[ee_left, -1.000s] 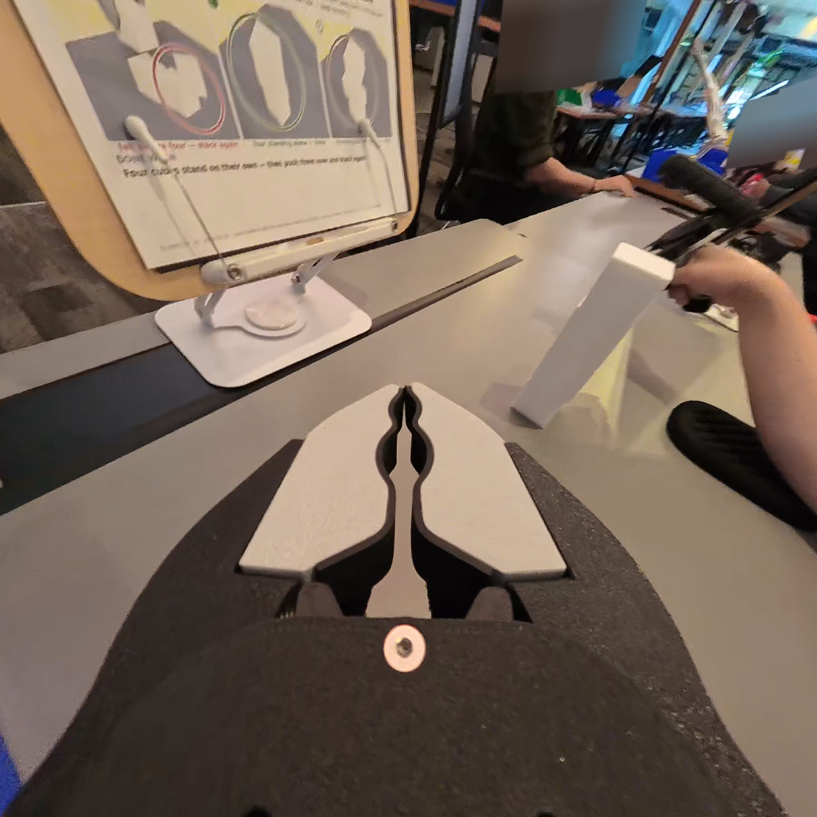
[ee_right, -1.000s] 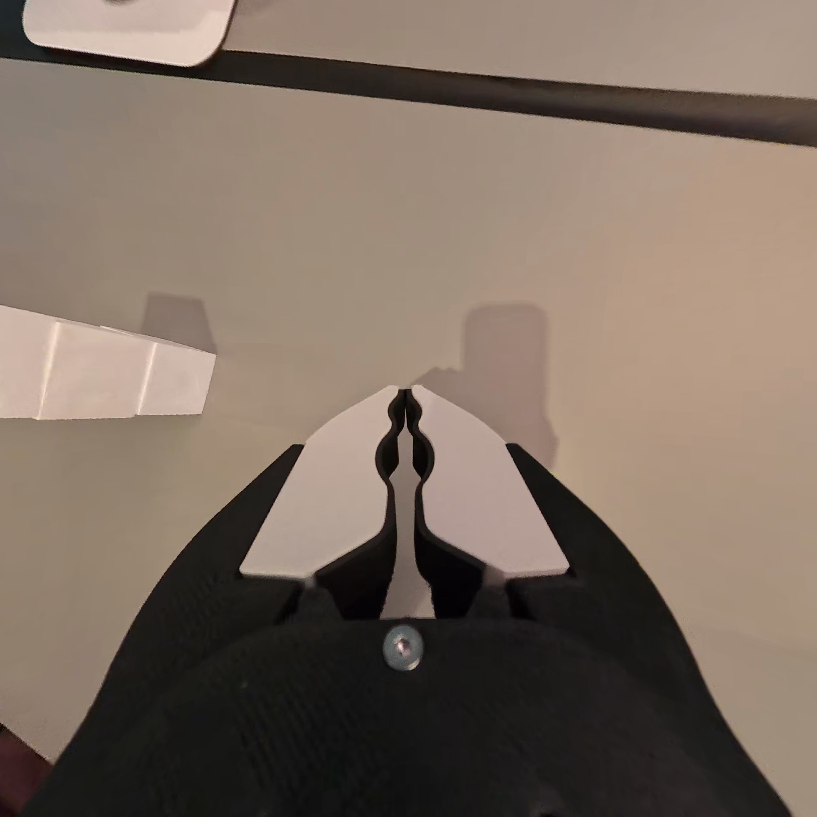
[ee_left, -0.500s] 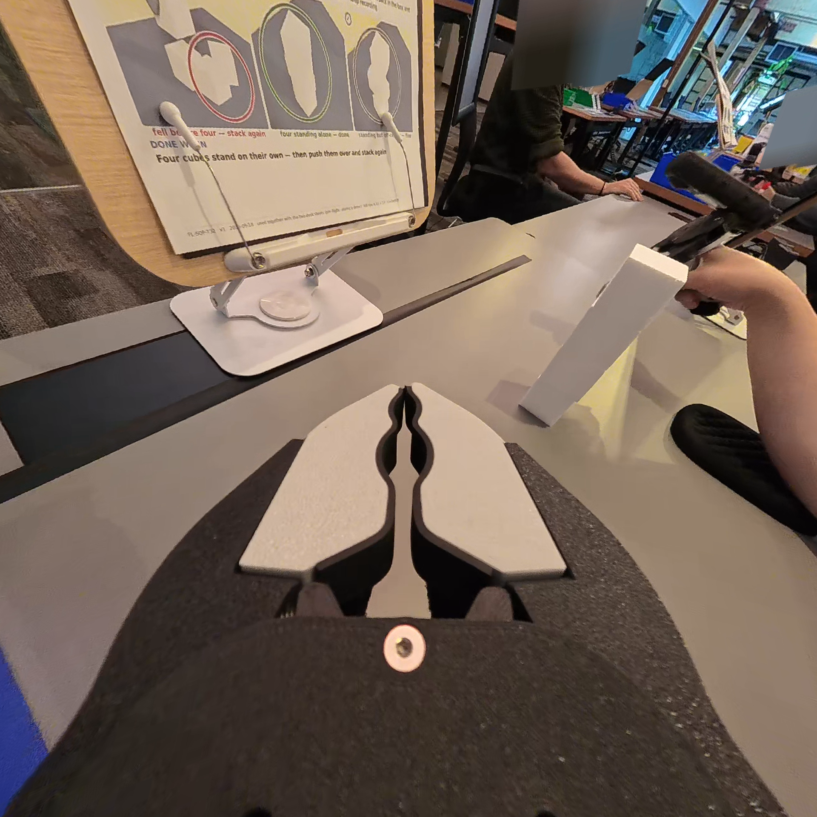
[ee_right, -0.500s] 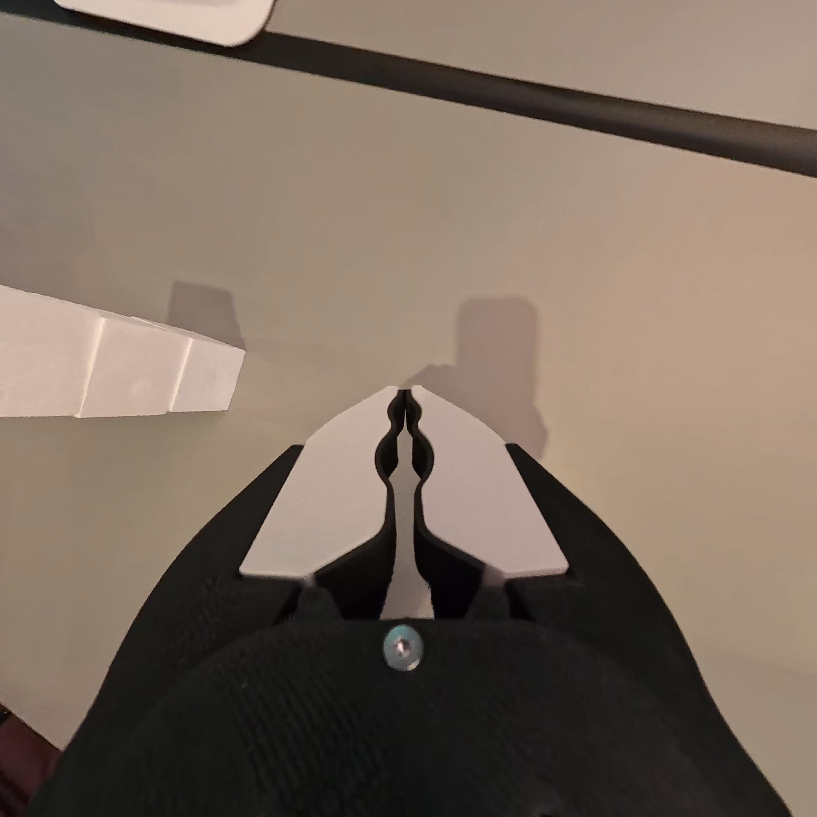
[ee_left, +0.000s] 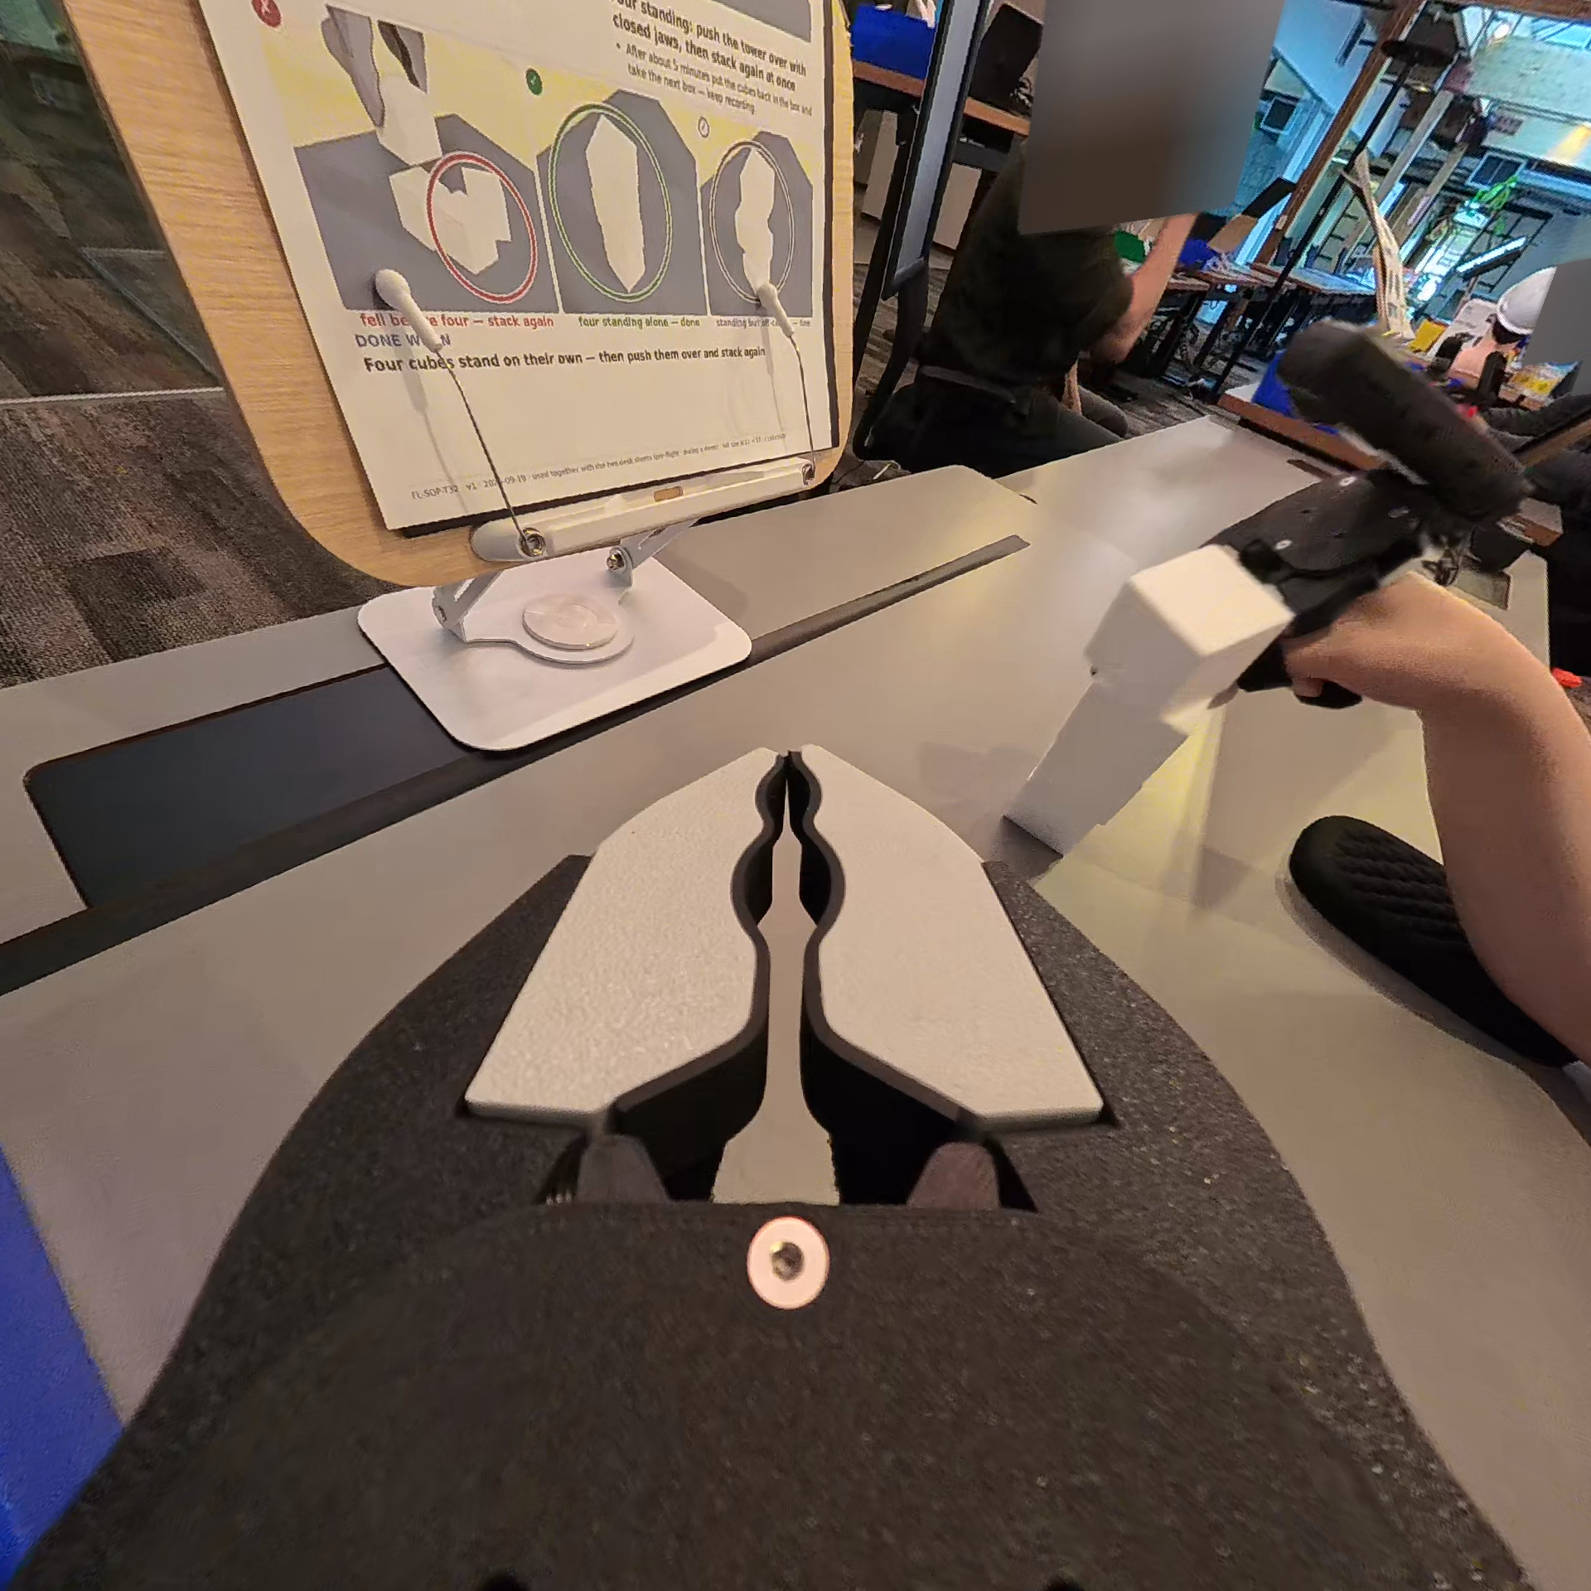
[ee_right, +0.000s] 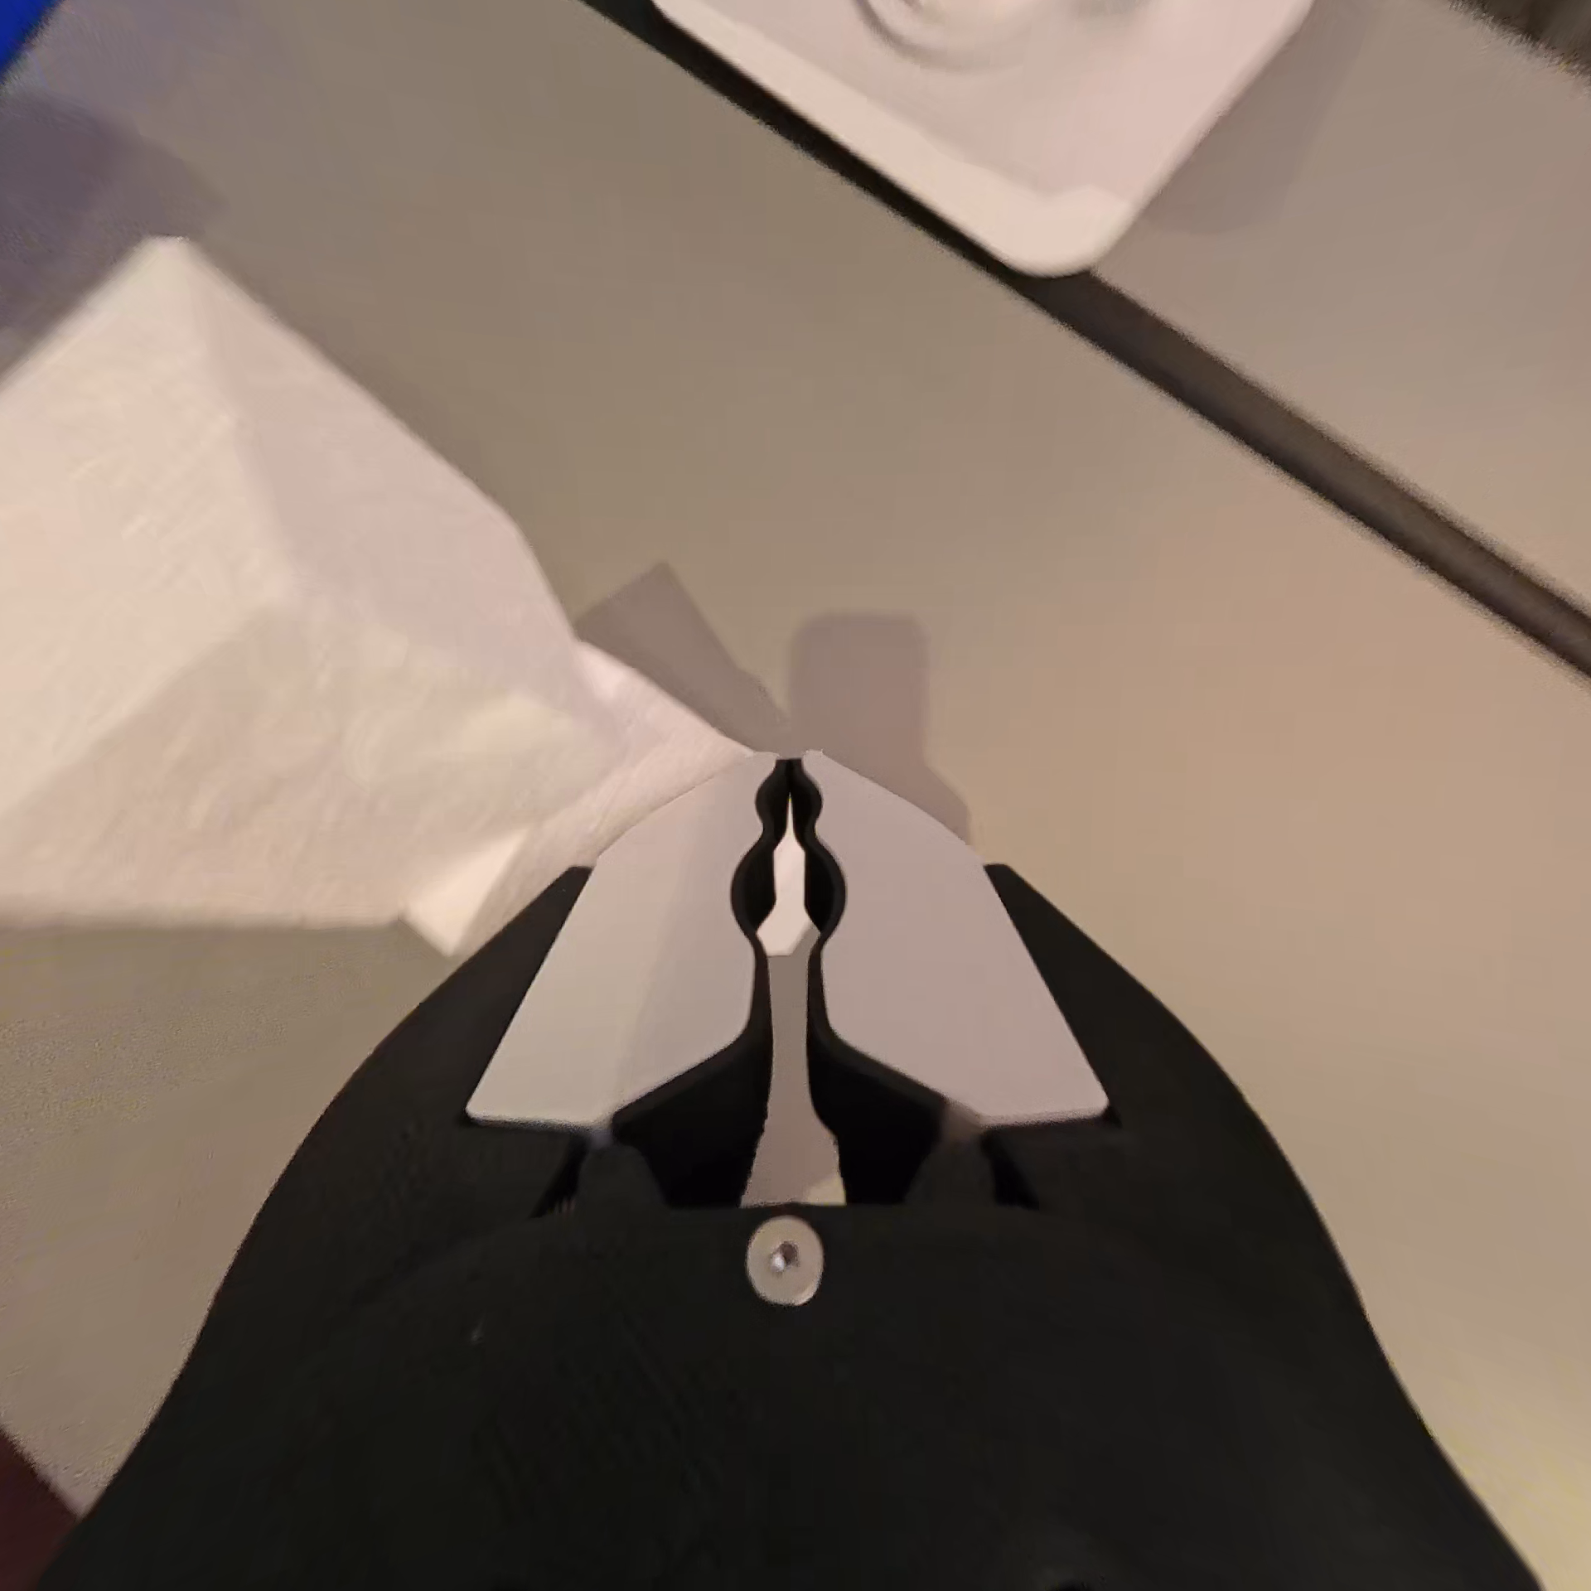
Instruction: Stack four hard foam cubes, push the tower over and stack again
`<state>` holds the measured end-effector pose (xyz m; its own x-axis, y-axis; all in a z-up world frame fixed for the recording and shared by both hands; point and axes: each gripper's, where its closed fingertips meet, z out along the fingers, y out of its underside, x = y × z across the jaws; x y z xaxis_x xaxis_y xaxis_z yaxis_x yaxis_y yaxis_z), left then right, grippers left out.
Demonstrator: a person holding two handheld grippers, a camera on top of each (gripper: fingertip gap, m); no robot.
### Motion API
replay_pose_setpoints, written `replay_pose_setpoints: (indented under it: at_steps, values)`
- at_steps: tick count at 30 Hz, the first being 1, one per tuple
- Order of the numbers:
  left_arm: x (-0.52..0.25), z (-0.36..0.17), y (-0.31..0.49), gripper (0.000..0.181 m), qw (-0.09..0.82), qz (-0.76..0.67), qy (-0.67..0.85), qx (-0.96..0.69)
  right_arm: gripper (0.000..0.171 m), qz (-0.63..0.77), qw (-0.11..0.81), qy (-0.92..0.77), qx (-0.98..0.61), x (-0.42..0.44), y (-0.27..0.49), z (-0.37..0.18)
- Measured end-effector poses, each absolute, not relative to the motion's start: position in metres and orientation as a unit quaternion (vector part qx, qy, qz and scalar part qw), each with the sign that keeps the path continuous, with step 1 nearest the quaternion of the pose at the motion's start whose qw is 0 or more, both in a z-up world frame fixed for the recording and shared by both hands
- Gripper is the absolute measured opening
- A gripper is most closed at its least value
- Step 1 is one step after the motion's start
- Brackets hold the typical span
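A tower of white foam cubes (ee_left: pixel 1093 766) stands on the grey table (ee_left: pixel 861 689) at the right and leans. Its top cube (ee_left: pixel 1179 637) is shifted out of line with the cubes below. My right gripper (ee_left: pixel 1343 551), held by a hand, is against that top cube's right side. In the right wrist view the right gripper (ee_right: pixel 788 762) is shut and empty, with the blurred cubes (ee_right: pixel 258 689) close at its left and under its tips. My left gripper (ee_left: pixel 788 758) is shut and empty, low over the table, left of the tower and apart from it.
A wooden board with an instruction sheet (ee_left: pixel 551 258) stands on a white base plate (ee_left: pixel 560 663) at the back left; the plate also shows in the right wrist view (ee_right: pixel 990 112). A dark slot (ee_left: pixel 215 775) runs across the table. A black pad (ee_left: pixel 1377 895) lies under the forearm. A person sits behind. Some 30 cm of space lies between my two pairs of fingers.
The right gripper has swung in against the tower. The top cube has slid out of line and the cubes are now blurred with motion. The left gripper stays shut, tilted up slightly.
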<state>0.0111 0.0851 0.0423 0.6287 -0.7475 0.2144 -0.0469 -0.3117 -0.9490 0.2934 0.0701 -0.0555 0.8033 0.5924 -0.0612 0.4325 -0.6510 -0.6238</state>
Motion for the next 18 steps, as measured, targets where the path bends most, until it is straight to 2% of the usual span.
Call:
replay_pose_setpoints:
  at_steps: [6,11,18]
  values:
    - [0.009,0.043,0.083,0.001,0.517,-0.325,0.275,-0.742,0.001,0.106,0.378,-0.328,-0.859,0.27,0.062,-0.019]
    - [0.001,0.04,0.075,0.022,0.498,-0.31,0.304,-0.751,0.001,0.104,0.427,-0.311,-0.843,0.293,0.063,0.011]
    - [-0.047,0.031,0.084,0.031,0.502,-0.157,0.294,-0.798,0.001,0.084,0.467,-0.29,-0.831,0.333,0.065,0.035]
